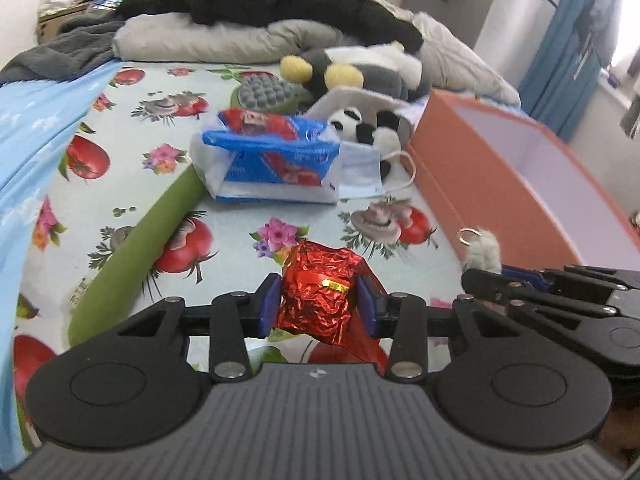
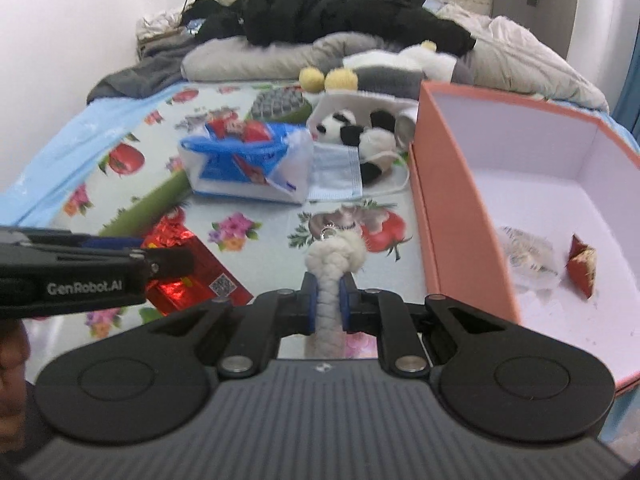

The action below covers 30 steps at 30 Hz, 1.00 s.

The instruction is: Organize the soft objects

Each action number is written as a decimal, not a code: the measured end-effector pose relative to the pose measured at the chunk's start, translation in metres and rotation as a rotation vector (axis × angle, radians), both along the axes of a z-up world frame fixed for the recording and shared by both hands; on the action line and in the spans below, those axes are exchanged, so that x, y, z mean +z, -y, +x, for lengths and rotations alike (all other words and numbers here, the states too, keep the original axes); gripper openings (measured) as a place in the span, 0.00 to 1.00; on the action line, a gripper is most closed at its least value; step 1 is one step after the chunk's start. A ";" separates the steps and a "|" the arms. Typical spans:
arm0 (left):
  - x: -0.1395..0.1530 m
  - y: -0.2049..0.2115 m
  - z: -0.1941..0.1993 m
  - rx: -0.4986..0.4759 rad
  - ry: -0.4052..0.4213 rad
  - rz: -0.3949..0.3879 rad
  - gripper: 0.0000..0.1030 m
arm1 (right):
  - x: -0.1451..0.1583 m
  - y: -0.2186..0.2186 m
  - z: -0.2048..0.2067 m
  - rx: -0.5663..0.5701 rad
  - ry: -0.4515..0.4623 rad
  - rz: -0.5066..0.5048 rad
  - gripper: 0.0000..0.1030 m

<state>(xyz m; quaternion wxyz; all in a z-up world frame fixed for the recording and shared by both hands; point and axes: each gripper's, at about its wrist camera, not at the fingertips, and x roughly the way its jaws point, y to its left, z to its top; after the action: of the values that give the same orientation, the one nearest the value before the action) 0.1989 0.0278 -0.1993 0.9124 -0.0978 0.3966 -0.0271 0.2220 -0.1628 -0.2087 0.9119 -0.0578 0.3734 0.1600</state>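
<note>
The left claw [image 1: 318, 306] grips a red foil packet [image 1: 324, 300]; the right claw [image 2: 329, 300] pinches a white knotted rope [image 2: 334, 276] — both beside the orange box [image 2: 452, 216]. Risk: crinkled foil slips, or the claws collide.

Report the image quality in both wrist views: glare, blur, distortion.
Left wrist view: window at the right edge blows out white; red foil packet in the left tongs glints; fisheye curves the orange box. Right wrist view: the left tongs and bedding at the back look soft; box walls bend.
</note>
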 end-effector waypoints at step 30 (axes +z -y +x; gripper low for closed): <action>0.136 0.026 -0.057 0.038 0.176 -0.137 0.45 | 0.135 0.039 -0.056 0.035 0.088 0.177 0.15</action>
<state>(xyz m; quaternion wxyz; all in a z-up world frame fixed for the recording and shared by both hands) 0.1419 0.0023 -0.0634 0.9351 -0.1647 0.3104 -0.0454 0.1657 -0.2014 -0.0739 0.9261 0.0095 0.3162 0.2055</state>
